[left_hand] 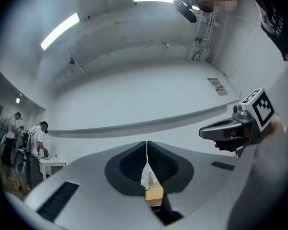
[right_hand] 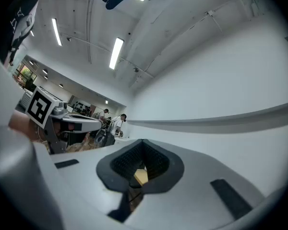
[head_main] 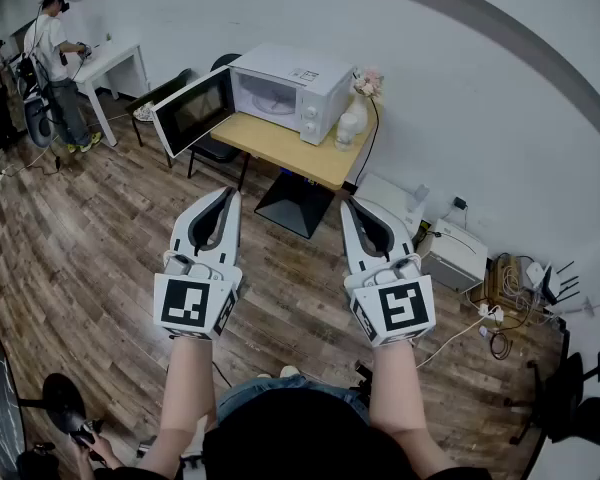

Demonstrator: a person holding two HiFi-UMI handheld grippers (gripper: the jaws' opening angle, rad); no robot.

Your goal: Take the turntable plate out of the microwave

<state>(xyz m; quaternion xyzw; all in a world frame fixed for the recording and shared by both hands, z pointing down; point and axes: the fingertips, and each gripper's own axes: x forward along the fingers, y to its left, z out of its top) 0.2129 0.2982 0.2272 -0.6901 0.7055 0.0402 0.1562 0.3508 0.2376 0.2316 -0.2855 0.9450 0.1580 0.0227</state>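
In the head view, the left gripper (head_main: 229,194) and right gripper (head_main: 348,206) are held side by side, well apart from the microwave (head_main: 305,88) on the table (head_main: 290,150). Its door (head_main: 193,111) is swung open and the turntable plate (head_main: 270,96) is seen inside. In the left gripper view, the jaws are pressed together, empty. In the right gripper view, the same is seen.

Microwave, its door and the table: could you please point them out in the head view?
microwave (head_main: 292,64), head view, top of its white case.
door (head_main: 193,111), head view, dark window, swung open.
table (head_main: 280,148), head view, bare wooden top.
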